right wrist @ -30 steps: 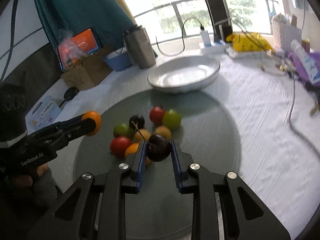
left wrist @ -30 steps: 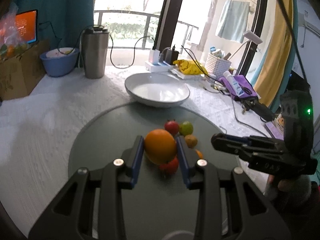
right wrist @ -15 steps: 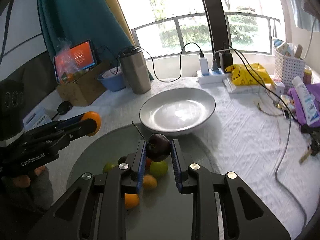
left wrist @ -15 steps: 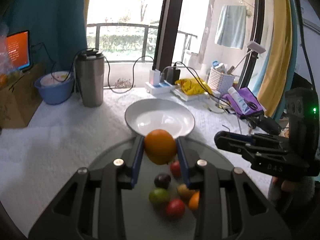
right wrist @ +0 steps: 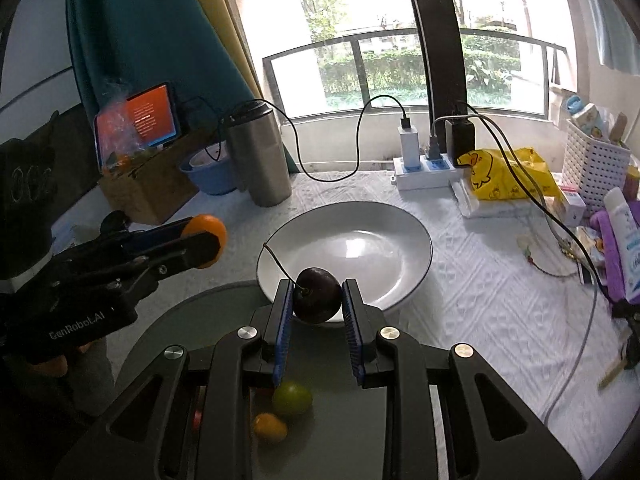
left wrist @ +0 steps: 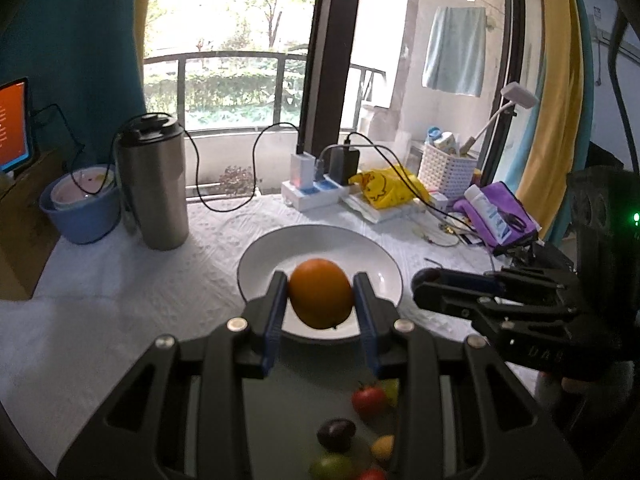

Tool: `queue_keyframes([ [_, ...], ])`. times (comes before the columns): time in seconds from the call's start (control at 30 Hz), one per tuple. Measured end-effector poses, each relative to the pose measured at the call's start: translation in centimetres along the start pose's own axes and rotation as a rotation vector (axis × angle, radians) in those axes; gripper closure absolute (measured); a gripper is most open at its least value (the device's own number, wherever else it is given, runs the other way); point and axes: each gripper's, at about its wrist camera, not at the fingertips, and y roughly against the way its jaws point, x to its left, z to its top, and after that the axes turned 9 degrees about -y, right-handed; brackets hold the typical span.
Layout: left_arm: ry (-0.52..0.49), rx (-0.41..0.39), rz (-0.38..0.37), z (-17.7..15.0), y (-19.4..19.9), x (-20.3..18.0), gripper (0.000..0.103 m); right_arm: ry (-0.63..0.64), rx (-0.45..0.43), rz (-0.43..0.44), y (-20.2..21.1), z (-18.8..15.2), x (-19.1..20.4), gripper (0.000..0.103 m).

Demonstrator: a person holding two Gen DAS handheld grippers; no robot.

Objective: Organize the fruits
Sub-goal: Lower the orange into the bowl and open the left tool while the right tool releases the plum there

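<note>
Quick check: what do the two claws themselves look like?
Both are matte black frames with silver screw heads and ribbed blue finger pads. Left claw body reads "GenRobot.AI". Right claw body shows a green light and raised lettering, unreadable.

a round orange (left wrist: pixel 321 293) sits clamped between blue pads above the near rim of a white plate (left wrist: pixel 376 252), which is bare inside. a dark cherry (right wrist: pixel 317 295) with a long stem is pinched likewise. small red, green, yellow and dark fruits (left wrist: pixel 355 436) lie clustered on the grey round mat (left wrist: pixel 288 408).
</note>
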Motion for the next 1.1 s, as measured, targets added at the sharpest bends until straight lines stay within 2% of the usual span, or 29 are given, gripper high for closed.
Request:
queue_keyframes([
  [0.57,0.052,0.096,-0.051,0.8,-7.1,1.8,0.068,-0.006,0.045,-0.039,-5.2,2.3,-1.2,0.077],
  [0.9,0.073,0.161,-0.062,0.5,-9.0,2.1,0.067,-0.025,0.073,-0.082,-6.4,2.2,-1.8,0.076],
  [0.93,0.077,0.159,-0.061,0.5,-8.9,2.1,0.065,-0.027,0.073,-0.085,-6.3,2.2,-1.9,0.074],
  [1.0,0.09,0.147,-0.06,0.6,-8.5,2.3,0.054,-0.031,0.069,-0.092,-6.2,2.2,-1.8,0.059],
  [1.1,0.101,0.134,-0.042,0.8,-7.9,2.4,0.044,-0.037,0.052,-0.103,-5.4,2.4,-1.7,0.049],
])
